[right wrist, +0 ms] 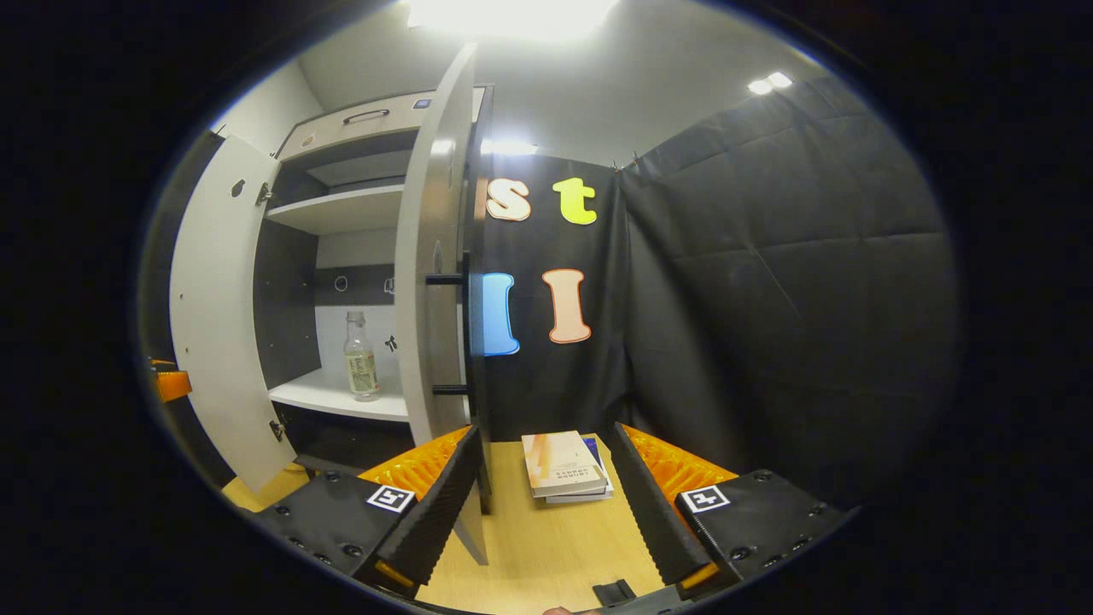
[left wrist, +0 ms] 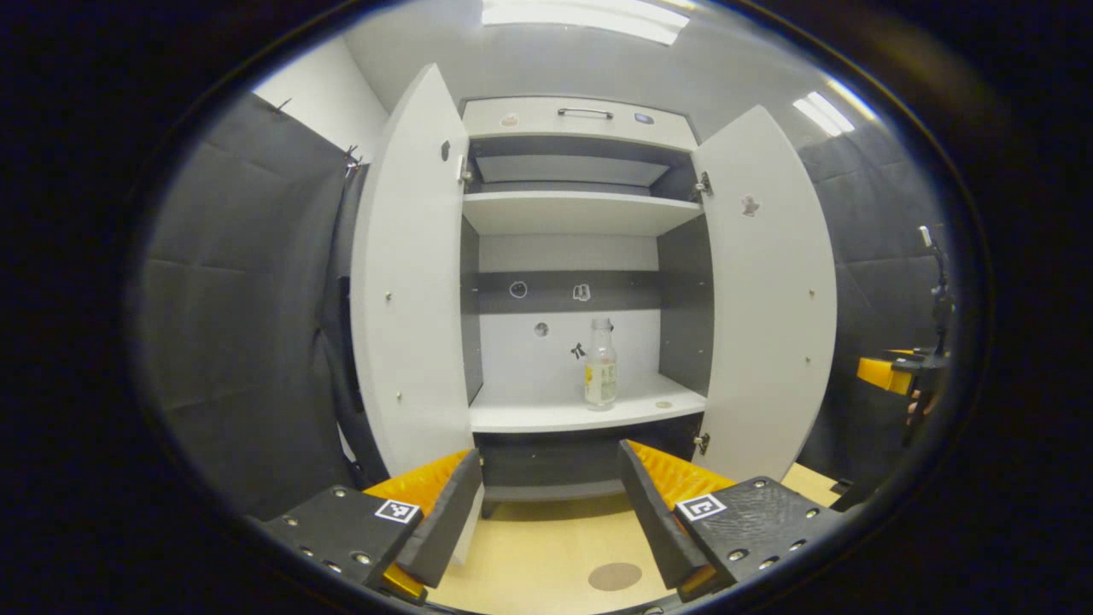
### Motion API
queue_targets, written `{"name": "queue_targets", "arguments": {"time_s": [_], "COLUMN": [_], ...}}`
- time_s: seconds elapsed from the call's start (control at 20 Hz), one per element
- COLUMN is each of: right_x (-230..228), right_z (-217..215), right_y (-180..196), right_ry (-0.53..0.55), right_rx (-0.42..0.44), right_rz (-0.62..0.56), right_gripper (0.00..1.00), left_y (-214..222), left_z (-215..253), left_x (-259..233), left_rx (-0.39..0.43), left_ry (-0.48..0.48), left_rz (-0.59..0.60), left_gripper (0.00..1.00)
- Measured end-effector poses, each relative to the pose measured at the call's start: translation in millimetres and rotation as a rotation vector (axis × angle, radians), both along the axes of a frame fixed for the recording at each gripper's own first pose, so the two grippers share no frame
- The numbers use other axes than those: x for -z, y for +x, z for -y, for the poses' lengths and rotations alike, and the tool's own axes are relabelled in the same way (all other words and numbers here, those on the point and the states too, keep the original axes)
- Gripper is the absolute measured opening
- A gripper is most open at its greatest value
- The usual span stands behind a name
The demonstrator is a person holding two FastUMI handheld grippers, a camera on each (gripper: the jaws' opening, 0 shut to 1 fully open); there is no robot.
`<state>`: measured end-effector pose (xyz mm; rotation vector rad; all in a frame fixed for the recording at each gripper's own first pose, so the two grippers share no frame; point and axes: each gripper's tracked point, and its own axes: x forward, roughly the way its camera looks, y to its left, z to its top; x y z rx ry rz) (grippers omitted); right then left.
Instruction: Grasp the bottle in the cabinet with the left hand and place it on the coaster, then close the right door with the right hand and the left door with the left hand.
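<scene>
Left gripper view: bottle [left wrist: 600, 366] stands beyond the open left gripper [left wrist: 551, 512].

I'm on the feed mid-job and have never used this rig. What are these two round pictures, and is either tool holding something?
No robot arm here: a person carries a two-finger gripper in each hand, and a fisheye camera rides on each.

The left gripper view faces the open white cabinet. The left gripper is open and holds nothing. The small clear plastic bottle with a pale label stands upright on the lower shelf. The round brown coaster lies on the light wooden tabletop below.

The right gripper view sits beside the cabinet's right door, seen nearly edge-on. The right gripper is open and empty too. Two stacked books lie on the tabletop ahead.
</scene>
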<state>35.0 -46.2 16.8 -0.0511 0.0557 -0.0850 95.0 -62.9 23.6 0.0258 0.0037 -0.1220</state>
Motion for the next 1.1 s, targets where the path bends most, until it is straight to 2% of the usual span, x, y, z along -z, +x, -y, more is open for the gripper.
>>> {"name": "queue_targets", "arguments": {"time_s": [0.2,0.5,0.7,0.95,1.1], "right_x": [4,4,0,2,-2], "right_z": [29,59,78,94,98], "right_y": [29,82,111,125,126], "right_ry": [0.008,0.042,0.049,0.052,0.063], "right_rx": [0.057,0.084,0.092,0.108,0.128], "right_rz": [-0.004,0.011,0.040,0.048,0.052], "right_gripper": [0.97,0.97,0.97,0.98,0.98], "left_y": [48,128,172,219,246], "left_z": [20,57,79,93,100], "left_x": [-6,-38,-53,-64,-71], "left_rx": [0.013,0.040,0.044,0.043,0.039], "left_ry": [-0.025,-0.032,-0.074,-0.070,-0.013], "left_rz": [0.003,0.026,0.025,0.028,0.046], "left_gripper": [0.94,0.94,0.93,0.93,0.92]}}
